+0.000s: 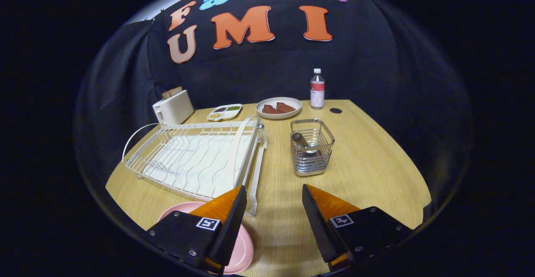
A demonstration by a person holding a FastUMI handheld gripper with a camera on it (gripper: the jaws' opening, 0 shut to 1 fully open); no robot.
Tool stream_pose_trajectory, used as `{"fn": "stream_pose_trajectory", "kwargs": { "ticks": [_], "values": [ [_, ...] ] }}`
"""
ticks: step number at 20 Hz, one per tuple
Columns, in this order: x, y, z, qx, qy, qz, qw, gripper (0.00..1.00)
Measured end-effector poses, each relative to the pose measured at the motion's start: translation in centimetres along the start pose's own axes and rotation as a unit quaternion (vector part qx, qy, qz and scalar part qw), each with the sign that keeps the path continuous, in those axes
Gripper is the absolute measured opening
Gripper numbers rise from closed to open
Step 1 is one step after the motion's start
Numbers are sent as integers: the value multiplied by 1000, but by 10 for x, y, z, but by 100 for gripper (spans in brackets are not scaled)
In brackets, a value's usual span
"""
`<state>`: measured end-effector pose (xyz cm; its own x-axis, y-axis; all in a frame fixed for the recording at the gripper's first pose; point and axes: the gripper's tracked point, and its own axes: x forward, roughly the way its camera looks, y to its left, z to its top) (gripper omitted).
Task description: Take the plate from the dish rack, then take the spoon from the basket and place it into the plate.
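Note:
A pink plate [242,247] lies flat on the wooden table, partly hidden under my left finger [228,218]. My gripper [273,193] is open above the table with nothing between its fingers. Beyond the fingers, slightly to the right, stands a metal wire basket [311,151] with a spoon [303,143] leaning inside it, handle end up. The white dish rack [196,156] sits ahead on the left with no dishes in its slots.
Behind the rack stand a white toaster [172,108] and a small divided dish [224,112]. A plate of reddish food [278,108], a water bottle [317,89] and a dark cable hole [335,110] are at the table's far side.

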<state>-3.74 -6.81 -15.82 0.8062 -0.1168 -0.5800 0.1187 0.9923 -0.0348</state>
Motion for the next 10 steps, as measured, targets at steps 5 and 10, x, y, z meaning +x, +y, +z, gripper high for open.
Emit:
{"fn": "stream_pose_trajectory", "kwargs": {
  "ticks": [5,10],
  "values": [
    [29,-25,34,-45,-68,-62,995,79],
    [49,-29,43,-72,-90,-91,989,63]
  ]
}}
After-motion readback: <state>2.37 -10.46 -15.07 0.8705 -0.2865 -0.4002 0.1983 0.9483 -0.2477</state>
